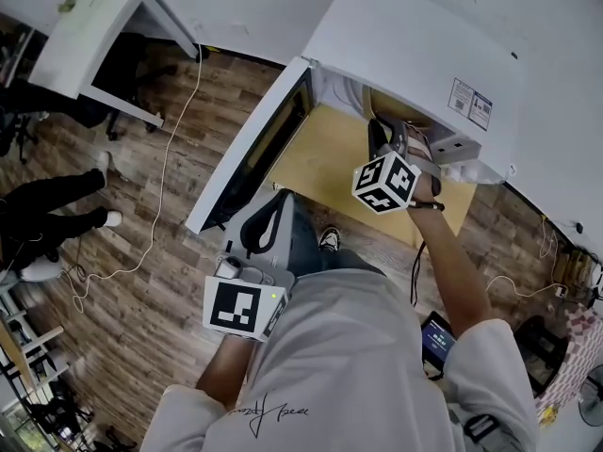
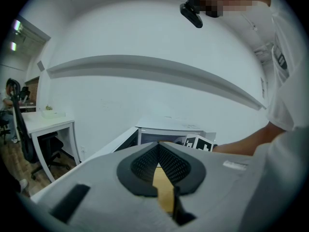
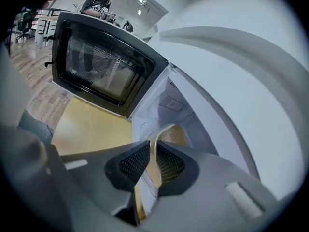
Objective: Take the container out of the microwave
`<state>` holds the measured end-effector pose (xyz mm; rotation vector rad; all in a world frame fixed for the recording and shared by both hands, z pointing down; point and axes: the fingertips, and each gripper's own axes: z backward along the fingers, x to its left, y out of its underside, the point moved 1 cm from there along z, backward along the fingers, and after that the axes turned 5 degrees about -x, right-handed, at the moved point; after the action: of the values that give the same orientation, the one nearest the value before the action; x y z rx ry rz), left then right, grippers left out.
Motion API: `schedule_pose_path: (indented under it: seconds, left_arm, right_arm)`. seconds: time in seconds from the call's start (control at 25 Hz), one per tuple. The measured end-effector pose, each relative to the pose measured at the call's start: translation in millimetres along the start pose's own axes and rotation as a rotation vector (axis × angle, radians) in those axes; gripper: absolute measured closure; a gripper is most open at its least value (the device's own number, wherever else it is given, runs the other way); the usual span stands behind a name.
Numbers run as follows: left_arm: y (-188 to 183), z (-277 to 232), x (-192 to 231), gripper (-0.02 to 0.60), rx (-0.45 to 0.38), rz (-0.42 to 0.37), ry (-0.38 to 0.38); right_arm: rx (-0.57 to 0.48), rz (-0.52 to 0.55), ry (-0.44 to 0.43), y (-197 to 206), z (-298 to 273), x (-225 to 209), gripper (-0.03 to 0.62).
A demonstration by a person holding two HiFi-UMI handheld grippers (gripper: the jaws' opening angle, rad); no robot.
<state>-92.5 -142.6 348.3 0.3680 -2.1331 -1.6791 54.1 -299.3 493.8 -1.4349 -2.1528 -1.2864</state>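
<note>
Pinching the container (image 3: 163, 130) by its thin clear wall, my right gripper (image 3: 153, 148) has its jaws drawn narrow, with a pad on each side of the rim. I judge that grip suits the job: the wall is the only part that offers an edge to a reach from the front, and holding it near the top should keep the container from tipping as it comes out.

The microwave (image 1: 405, 45) stands on the table (image 1: 320, 158). Its door (image 1: 254, 149) is swung wide to the left, which leaves the mouth free for my right arm. That arm comes in from the near right, sloping down into the cavity (image 3: 169, 100).

My left gripper (image 1: 278, 198) hangs back near my body, close to the door's outer edge and out of the reach path. Its jaws are closed tip to tip on nothing, since one gripper seems enough here.

The container sits right at my right jaws, at the mouth of the cavity. Its rim rises between the pads and curves away to the far side, and the rest of it runs down beneath the gripper. I cannot tell whether its base rests on the cavity floor or hangs clear. From the head view, my hand and gripper cover nearly all of it.
</note>
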Motion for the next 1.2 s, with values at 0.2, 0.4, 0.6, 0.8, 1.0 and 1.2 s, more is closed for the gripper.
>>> schedule_pose_path:
  seconds: [0.2, 0.4, 0.6, 0.8, 1.0, 1.2]
  left_arm:
    - [0, 5, -4, 0.584, -0.006, -0.002, 0.006]
    - [-1, 8, -9, 0.584, -0.016, -0.001, 0.015]
    - [0, 10, -15, 0.584, -0.021, -0.001, 0.026]
    - [2, 12, -19, 0.584, -0.026, 0.002, 0.036]
    - [1, 16, -22, 0.584, -0.033, 0.009, 0.038]
    - [2, 20, -24, 0.586, -0.038, 0.015, 0.035]
  right_arm:
    - [-0.014, -0.044, -0.013, -1, 13, 4, 0.536]
    - [-0.032, -0.087, -0.024, -3, 27, 7, 0.536]
    - [-0.047, -0.145, -0.033, -2, 41, 8, 0.536]
    - [-0.069, -0.198, -0.038, -4, 58, 7, 0.536]
    - [-0.094, -0.255, -0.047, -6, 78, 8, 0.536]
    - [-0.122, -0.308, -0.056, -7, 97, 12, 0.536]
